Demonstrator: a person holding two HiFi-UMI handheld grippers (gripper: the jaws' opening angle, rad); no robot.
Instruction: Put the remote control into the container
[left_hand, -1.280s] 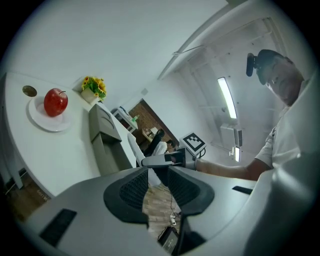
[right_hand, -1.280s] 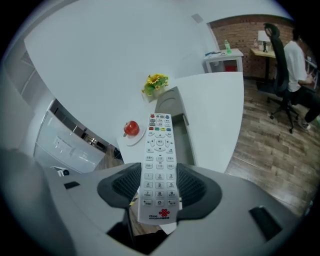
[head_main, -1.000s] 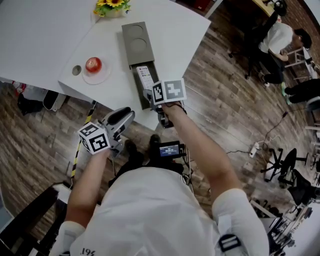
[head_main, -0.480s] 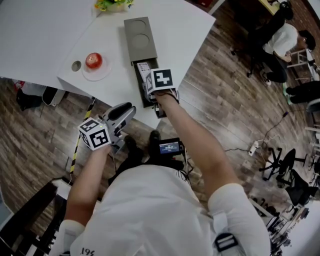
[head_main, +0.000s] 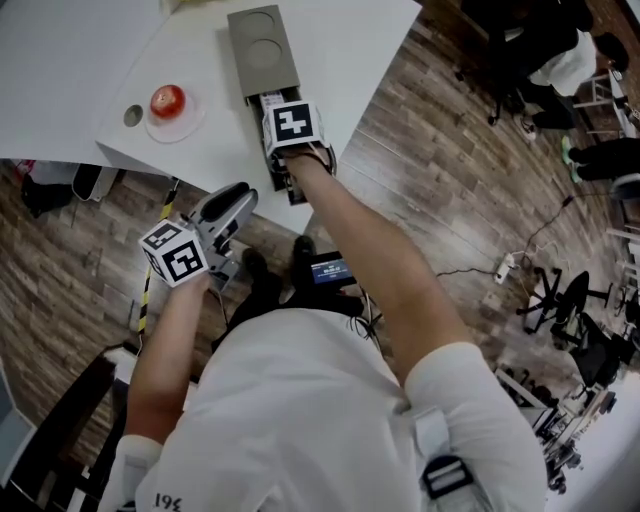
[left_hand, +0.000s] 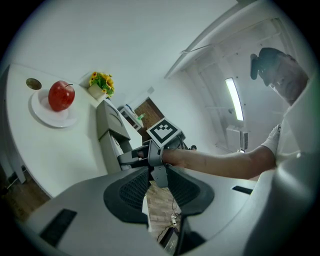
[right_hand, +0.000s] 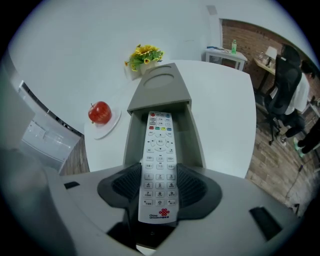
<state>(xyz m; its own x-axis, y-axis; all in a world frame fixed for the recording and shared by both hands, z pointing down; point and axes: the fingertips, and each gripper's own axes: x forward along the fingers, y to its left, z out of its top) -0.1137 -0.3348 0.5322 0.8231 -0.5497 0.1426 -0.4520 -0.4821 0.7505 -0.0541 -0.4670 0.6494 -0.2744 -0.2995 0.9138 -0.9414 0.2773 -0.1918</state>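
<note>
**A:** What has been moved since the earlier frame?

**B:** The right tongs (right_hand: 159, 189) have been carried forward along the container (right_hand: 131, 142), so the remote control (right_hand: 158, 150) is brought further over its open trough. The left tongs (left_hand: 149, 186) are held back, off the edge of the table (right_hand: 225, 115).

**A:** How are the 2 tongs set?

**B:** The right jaws are closed on the remote's near end, with 1 ribbed black pad on each long side. The left jaws are left a narrow slit apart, with nothing between them.

**A:** Which step is judged to be in hand?

**B:** The placing. The remote's far end is seen inside the trough, just short of the lid (right_hand: 161, 85). Whether the trough floor is touched cannot be told. Next, the remote needs to be lowered flat and parallel to the walls, then the jaws opened and drawn back.

**A:** And the materials?

**B:** The remote is a long, slim slab of smooth white plastic with small keys, and little slip is expected against the pads. The container is a rigid, matt grey box, its lid marked by 2 shallow round recesses. The table is plain white.
</note>
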